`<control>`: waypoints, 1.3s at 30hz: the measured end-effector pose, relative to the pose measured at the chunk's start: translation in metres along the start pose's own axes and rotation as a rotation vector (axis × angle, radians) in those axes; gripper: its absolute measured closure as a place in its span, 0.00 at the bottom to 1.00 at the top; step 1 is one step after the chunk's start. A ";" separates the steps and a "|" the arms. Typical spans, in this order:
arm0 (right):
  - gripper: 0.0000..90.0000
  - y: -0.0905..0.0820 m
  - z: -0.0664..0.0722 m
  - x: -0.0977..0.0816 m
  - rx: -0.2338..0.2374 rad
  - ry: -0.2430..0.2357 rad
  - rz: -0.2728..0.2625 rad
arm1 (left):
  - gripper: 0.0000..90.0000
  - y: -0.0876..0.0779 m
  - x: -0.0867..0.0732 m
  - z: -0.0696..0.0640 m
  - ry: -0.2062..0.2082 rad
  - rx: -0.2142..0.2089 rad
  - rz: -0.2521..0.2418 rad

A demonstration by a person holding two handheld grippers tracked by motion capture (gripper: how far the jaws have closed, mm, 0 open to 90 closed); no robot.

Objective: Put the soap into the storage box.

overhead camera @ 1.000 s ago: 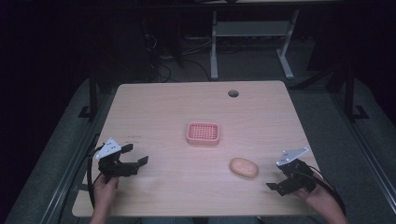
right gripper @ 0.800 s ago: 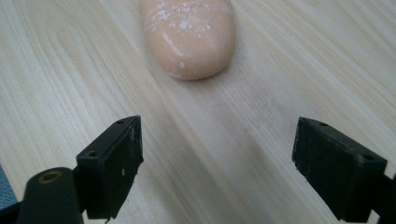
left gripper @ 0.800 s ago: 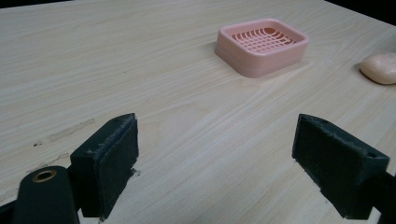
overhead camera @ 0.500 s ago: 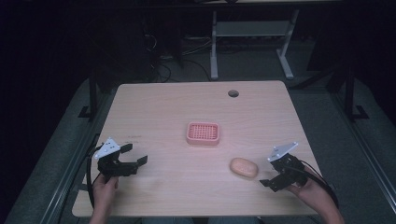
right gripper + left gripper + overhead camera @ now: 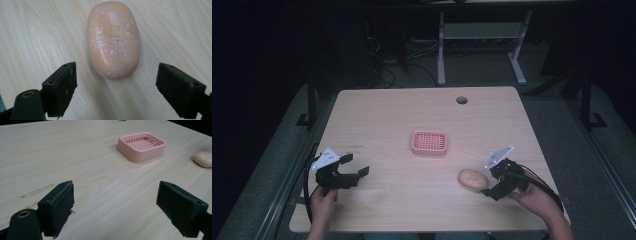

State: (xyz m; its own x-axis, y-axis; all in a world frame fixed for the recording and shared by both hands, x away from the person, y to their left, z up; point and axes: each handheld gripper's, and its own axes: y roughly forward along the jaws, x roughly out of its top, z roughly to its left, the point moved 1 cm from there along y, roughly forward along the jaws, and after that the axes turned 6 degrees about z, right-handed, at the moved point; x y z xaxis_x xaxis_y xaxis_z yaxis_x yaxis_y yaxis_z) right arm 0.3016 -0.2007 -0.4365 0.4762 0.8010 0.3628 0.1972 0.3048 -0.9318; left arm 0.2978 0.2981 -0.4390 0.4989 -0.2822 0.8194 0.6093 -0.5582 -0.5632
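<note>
Right gripper view: the soap bar (image 5: 113, 38) lies on the table (image 5: 37, 30) just ahead of the right gripper (image 5: 116, 93), centred between its spread, empty fingers (image 5: 61, 86).

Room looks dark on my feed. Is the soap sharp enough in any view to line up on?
High view: surroundings black, lit table, soap small and soft. Right gripper view: soap crisp and evenly lit, ahead of the open right claw. Left gripper view: soap cut off at the edge.

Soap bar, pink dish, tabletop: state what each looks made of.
Soap bar: looks like matte peach soap, with white scuffs and a faint stamped mark. Pink dish: probably moulded plastic, smooth, with a slotted grid. Tabletop: pale wood grain, possibly laminate.
</note>
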 end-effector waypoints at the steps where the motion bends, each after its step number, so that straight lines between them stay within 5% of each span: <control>1: 0.18 0.000 0.000 0.001 0.002 -0.005 0.006 | 0.16 0.000 0.000 0.000 0.000 0.000 0.000; 24: 0.18 0.014 0.005 0.035 0.018 -0.082 0.096 | 0.16 -0.001 0.000 0.003 -0.009 0.000 -0.011; 39: 0.19 0.028 0.002 0.047 0.032 -0.087 0.154 | 0.16 -0.001 0.000 0.002 -0.006 -0.006 -0.012</control>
State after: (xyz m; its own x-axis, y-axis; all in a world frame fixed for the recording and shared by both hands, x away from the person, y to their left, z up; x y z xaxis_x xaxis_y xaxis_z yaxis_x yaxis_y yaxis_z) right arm 0.3274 -0.1540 -0.4453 0.4222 0.8806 0.2150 0.0995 0.1907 -0.9766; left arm 0.2986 0.3004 -0.4387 0.4954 -0.2703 0.8256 0.6118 -0.5662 -0.5525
